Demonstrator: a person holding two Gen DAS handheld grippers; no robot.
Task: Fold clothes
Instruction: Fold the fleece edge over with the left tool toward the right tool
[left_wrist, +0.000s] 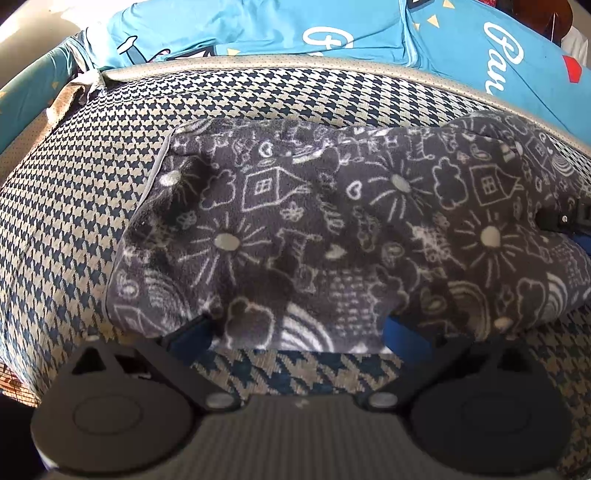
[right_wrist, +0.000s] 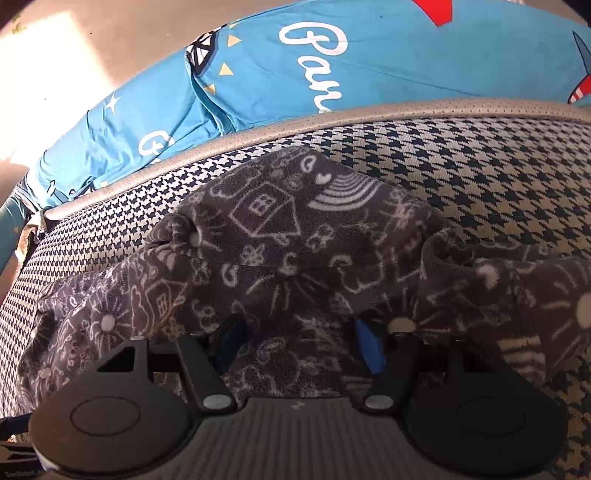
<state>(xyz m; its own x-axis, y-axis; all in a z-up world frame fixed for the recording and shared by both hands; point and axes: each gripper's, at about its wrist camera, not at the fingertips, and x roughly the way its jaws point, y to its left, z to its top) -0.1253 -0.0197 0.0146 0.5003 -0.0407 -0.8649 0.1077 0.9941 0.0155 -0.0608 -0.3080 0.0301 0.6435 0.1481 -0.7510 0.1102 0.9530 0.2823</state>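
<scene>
The fleece cloth (left_wrist: 332, 229) is dark grey with white drawings of little houses, suns, clouds, hearts and rainbows. It lies on a cushion (left_wrist: 92, 177) with a dark blue and cream zigzag check and a plain cream edge. Behind is a bright blue sheet (right_wrist: 369, 74) with white curly letters, small yellow triangles and bits of red.

A cushion (left_wrist: 74, 192) in navy-and-cream houndstooth weave, edged along its far side with pale perforated piping (left_wrist: 258, 63), fills the foreground. Just beyond the piping lies bright blue bedding (right_wrist: 388, 70) printed with white cursive lettering, small yellow triangles and red shapes. A sunlit beige surface (right_wrist: 55, 48) shows behind it.
</scene>
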